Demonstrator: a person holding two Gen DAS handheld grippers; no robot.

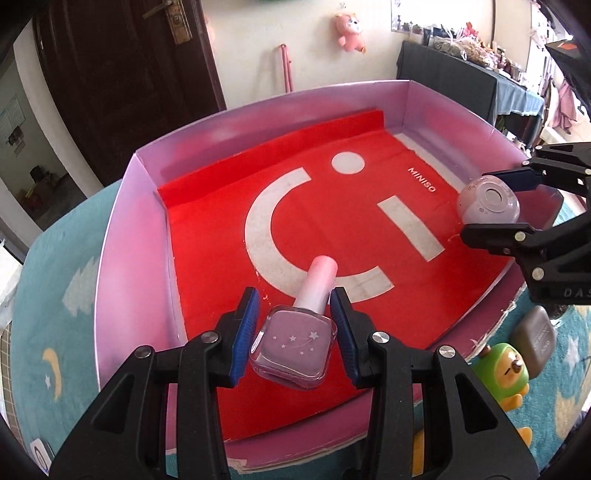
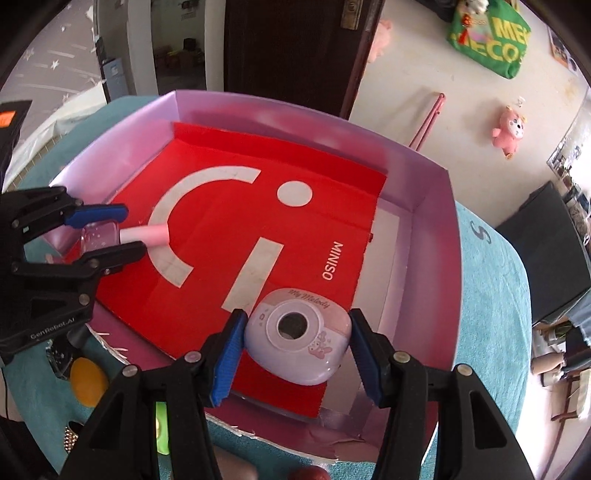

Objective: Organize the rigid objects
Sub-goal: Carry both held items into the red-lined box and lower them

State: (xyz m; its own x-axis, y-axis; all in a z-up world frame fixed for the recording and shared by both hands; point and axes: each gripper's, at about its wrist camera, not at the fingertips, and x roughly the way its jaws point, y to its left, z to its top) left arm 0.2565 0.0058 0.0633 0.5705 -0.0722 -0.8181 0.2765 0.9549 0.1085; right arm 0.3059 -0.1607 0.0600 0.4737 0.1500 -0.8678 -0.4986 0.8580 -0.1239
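nail polish bottle (image 1: 293, 345) lies on its side on the red miniso sheet (image 1: 207, 236) at the near-left part of the box floor, pale pink cap (image 1: 317, 282) pointing toward the white curved mark, square lilac body with small stars facing up. left gripper (image 1: 295, 332) straddles the glass body, blue pads (image 1: 245, 328) spread on either side; small gaps seem to show at both pads, though the fisheye angle makes contact hard to rule out

rounded lilac "my melody" case (image 2: 297, 341) sits on the same red sheet toward the near-right side, a round ring with a dark centre on its top face, a bunny print at one corner. right gripper (image 2: 295, 354) brackets it with jaws spread; the left pad (image 2: 229, 358) sits just beside or touching its edge, the right pad clearly apart

both items lie inside the shallow pink-lilac box (image 1: 122, 236), well apart from each other. box rests on a teal cloth (image 1: 48, 280) with moon and star prints

outside the box at its near edge: a green and yellow figure (image 1: 504, 369) and a grey-brown rounded case (image 1: 535, 338)

background: dark wooden door (image 1: 122, 74), pink plush toy (image 1: 349, 33) on the pale wall
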